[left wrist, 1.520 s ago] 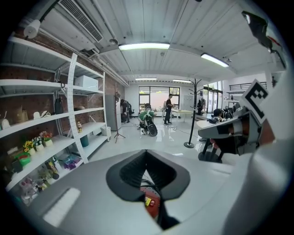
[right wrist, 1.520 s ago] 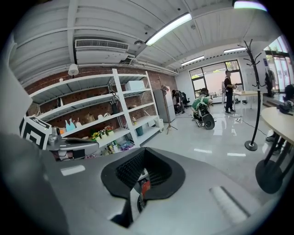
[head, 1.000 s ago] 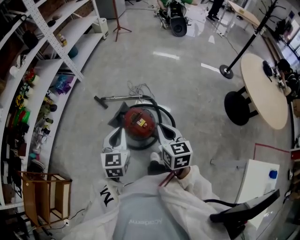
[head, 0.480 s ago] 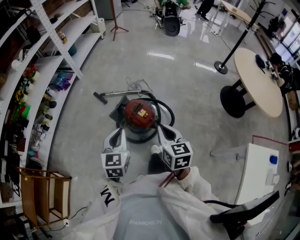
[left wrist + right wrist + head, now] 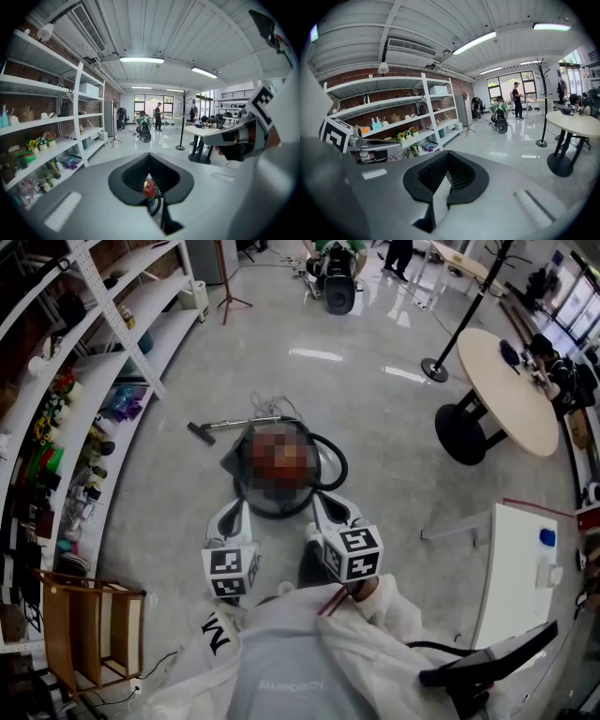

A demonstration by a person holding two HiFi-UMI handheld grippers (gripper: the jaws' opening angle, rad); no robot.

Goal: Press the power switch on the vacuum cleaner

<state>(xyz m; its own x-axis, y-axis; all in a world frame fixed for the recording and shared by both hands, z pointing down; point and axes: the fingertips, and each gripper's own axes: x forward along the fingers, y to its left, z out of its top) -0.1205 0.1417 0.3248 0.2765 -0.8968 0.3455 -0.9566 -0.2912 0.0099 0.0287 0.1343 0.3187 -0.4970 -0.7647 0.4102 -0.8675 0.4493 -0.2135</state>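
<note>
The round red vacuum [image 5: 279, 465] is sitting upright on the floor [image 5: 394, 446], its black hose [image 5: 330, 457] looping beside it, its wand [image 5: 230, 425] lying just behind.

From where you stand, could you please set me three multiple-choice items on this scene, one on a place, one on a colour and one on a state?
1. Where is the vacuum cleaner? A on a shelf; B on the floor; C on the round table.
2. What colour is its body? A blue; B green; C red.
3. How is its wand? A lying flat on the floor; B standing upright; C propped against a chair.

Answers: 1 B, the head view shows it standing on the floor; 2 C, red shows in the left gripper view; 3 A, it lies flat just beyond the cleaner.
</note>
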